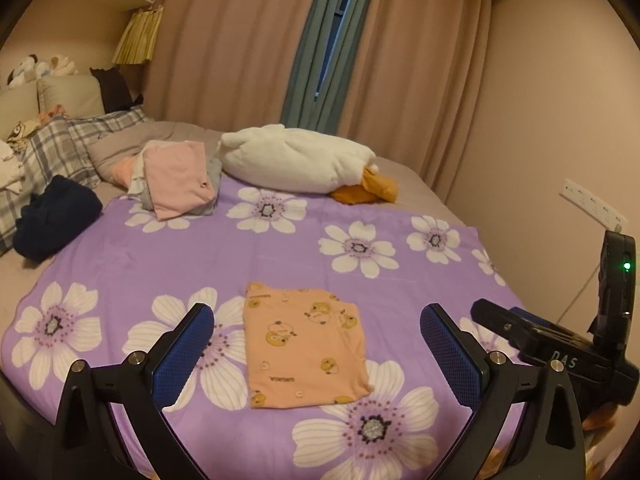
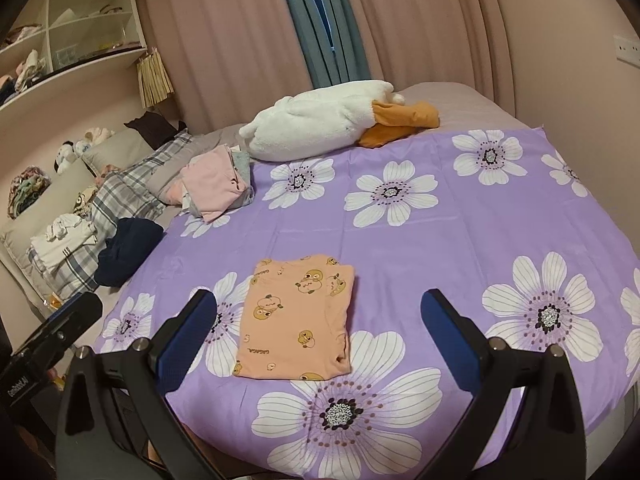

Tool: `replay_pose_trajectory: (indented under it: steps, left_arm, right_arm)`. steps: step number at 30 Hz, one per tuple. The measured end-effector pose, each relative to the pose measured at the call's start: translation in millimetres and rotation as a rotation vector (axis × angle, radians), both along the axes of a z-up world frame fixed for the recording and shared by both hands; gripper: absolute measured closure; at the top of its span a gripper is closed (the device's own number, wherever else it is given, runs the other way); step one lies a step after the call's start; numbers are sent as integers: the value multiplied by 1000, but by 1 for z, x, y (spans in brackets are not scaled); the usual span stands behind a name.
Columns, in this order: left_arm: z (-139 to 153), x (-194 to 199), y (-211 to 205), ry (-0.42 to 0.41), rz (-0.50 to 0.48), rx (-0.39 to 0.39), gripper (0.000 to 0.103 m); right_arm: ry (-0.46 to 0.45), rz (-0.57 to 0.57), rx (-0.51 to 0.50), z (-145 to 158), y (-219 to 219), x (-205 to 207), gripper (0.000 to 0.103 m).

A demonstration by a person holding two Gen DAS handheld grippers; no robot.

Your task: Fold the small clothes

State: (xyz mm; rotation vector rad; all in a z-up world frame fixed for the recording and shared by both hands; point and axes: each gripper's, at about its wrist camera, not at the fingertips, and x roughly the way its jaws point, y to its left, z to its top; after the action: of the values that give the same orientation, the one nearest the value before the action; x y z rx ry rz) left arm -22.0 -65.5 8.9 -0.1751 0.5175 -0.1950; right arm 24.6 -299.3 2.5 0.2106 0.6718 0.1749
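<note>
A small orange garment [image 1: 302,346] printed with yellow cartoon ducks lies folded into a flat rectangle on the purple flowered sheet [image 1: 280,248]. The right wrist view shows the same garment [image 2: 296,322] near the sheet's [image 2: 440,240] front edge. My left gripper [image 1: 316,316] hovers open above and in front of it, blue pads apart, holding nothing. My right gripper [image 2: 318,302] is likewise open and empty, with the garment lying between and beyond its fingers. The right gripper's body [image 1: 576,344] shows at the right edge of the left wrist view.
A pile of folded pink and grey clothes [image 1: 180,182] sits at the sheet's far left corner. A white plush goose [image 1: 304,164] lies at the back. A dark blue bundle [image 1: 56,216] and plaid pillows [image 1: 60,148] lie left. Curtains [image 1: 248,40] and a wall bound the bed.
</note>
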Motion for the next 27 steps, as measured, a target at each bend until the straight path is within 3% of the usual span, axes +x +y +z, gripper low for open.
replay_pose_trajectory:
  steps: [7,12,27]
  left_arm:
    - [-1,4,-3,25,-30,-15,1]
    - [-1,3,-6,10,0,22,1]
    - [-7,9,-6,49,4,31,1]
  right_arm:
    - [-11,-11,-33,0,5,0,0]
    - [-2,-4,-26,-2,3,3,0]
    - [-15,-44,-52,-1,4,3,0]
